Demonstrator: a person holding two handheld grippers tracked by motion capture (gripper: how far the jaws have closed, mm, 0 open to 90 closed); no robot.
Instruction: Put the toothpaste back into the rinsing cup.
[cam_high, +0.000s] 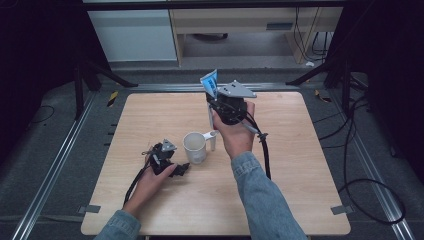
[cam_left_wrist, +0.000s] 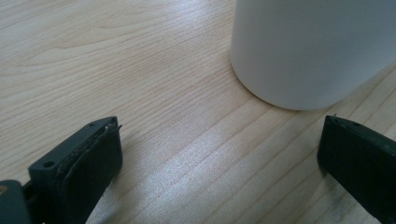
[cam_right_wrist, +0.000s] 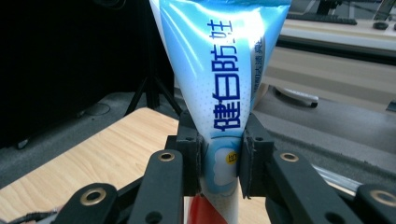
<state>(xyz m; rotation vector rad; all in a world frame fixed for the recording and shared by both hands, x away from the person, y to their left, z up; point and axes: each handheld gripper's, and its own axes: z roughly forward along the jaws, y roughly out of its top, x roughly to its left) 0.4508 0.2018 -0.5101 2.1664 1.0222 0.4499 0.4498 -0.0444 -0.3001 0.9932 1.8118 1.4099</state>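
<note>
A person's right claw (cam_high: 214, 97) is clamping a toothpaste tube (cam_high: 210, 83) and holding it upright above the far middle of the tabletop (cam_high: 300, 190), the tube's flat crimped end pointing up and its white cap end (cam_high: 212, 141) hanging down at 2 o'clock of a white mug (cam_high: 195, 147). The mug is standing near the tabletop's centre, well clear of every edge. The left claw (cam_high: 181, 169) is resting low at the mug's 7 o'clock, its jaws standing apart with nothing between them.

Open wood is lying all round: a broad bare stretch at 3 o'clock of the mug toward the right edge, another at 9 o'clock toward the left edge, and a bare strip along the near edge between the two sleeves. The tube's top is reaching toward the far edge at 12 o'clock.

The right claw view is showing what the high view cannot: both pads (cam_right_wrist: 192, 161) pressing the tube (cam_right_wrist: 224, 93) at its narrowing lower part, blue print running up its pale face, a red band below the grip. The left claw view is showing the mug's base (cam_left_wrist: 303, 51) just beyond the spread jaws, at 1 o'clock, not touching either pad (cam_left_wrist: 98, 163).
</note>
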